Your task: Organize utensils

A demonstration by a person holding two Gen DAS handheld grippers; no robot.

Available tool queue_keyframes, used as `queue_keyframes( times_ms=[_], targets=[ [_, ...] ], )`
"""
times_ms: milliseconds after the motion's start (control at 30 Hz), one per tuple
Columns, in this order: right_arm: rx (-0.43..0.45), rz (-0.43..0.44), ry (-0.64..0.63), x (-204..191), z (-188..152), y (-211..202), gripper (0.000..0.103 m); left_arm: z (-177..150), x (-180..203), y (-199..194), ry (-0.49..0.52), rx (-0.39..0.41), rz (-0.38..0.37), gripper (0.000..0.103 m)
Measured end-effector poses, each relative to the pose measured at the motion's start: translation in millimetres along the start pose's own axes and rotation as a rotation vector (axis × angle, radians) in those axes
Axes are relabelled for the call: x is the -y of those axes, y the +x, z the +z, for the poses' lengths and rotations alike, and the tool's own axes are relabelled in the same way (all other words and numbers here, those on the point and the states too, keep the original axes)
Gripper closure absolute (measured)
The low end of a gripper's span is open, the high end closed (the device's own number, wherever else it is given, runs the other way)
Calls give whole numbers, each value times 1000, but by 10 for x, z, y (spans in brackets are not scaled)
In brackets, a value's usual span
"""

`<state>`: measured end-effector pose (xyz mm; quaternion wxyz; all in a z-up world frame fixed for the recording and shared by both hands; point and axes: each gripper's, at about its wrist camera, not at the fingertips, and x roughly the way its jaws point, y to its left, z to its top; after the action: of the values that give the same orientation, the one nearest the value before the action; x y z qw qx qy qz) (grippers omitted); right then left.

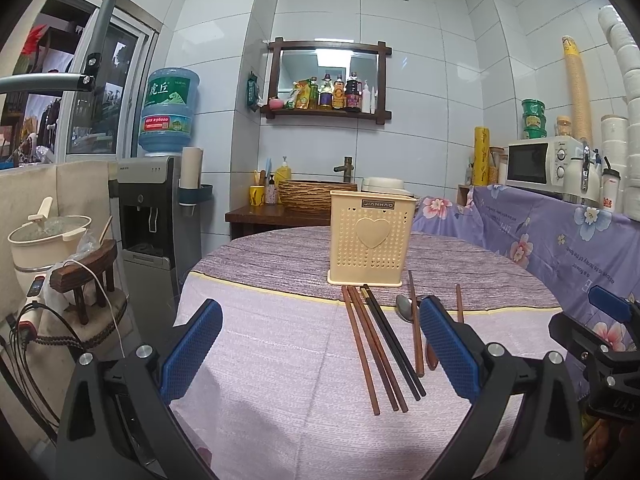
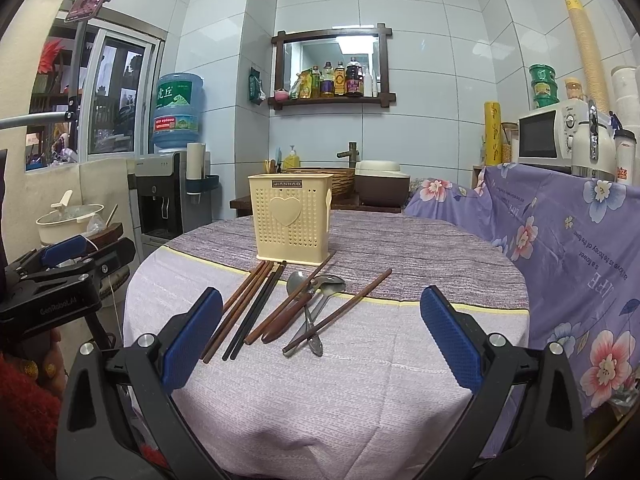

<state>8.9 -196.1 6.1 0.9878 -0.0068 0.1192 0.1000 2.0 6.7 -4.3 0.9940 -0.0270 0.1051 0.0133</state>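
Holder: the cream perforated utensil holder (image 2: 291, 220) stands upright on the round table (image 2: 360, 380), nothing visibly in it.
Utensils: brown chopsticks (image 2: 236, 306), black chopsticks (image 2: 256, 312) and two metal spoons (image 2: 320, 292) lie fanned just in front of the holder.
Left gripper (image 1: 320, 346): jaws spread wide, empty, hovering short of the pile.
Right gripper (image 2: 320, 336): equally wide, empty.
Step advice: probably start with an outer chopstick pair; pinch mid-shaft, tip upright over the holder.
Hidden: holder's interior; spoon handles are crossed under a loose chopstick (image 2: 340, 308).

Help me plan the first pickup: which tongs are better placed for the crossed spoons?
Probably the right tongs: open, with the spoons lying centred ahead. From the left tongs, their own right finger hides the spoons.
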Motion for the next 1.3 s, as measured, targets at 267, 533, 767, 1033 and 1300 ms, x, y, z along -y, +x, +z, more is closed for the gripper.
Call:
queue_keyframes(
  times_ms=[267,533,767,1033,1300],
  targets=[
    [-3,-1,-2,-7,-9,8,5,-5,-10,4,0,-6,4,5],
    [-2,0,-4,-11,-15,7,5,-6,-1,7,0,-6,7,5],
    [-7,2,-4,-12,-29,6,5,-5,-3,11,0,-10,7,5],
    [-29,-9,-13,-21,-53,71,5,-38,-28,73,-2,-41,20,5],
    [-78,-39,-26,62,-49,254,5,-51,-50,211,6,-88,32,5]
  ],
)
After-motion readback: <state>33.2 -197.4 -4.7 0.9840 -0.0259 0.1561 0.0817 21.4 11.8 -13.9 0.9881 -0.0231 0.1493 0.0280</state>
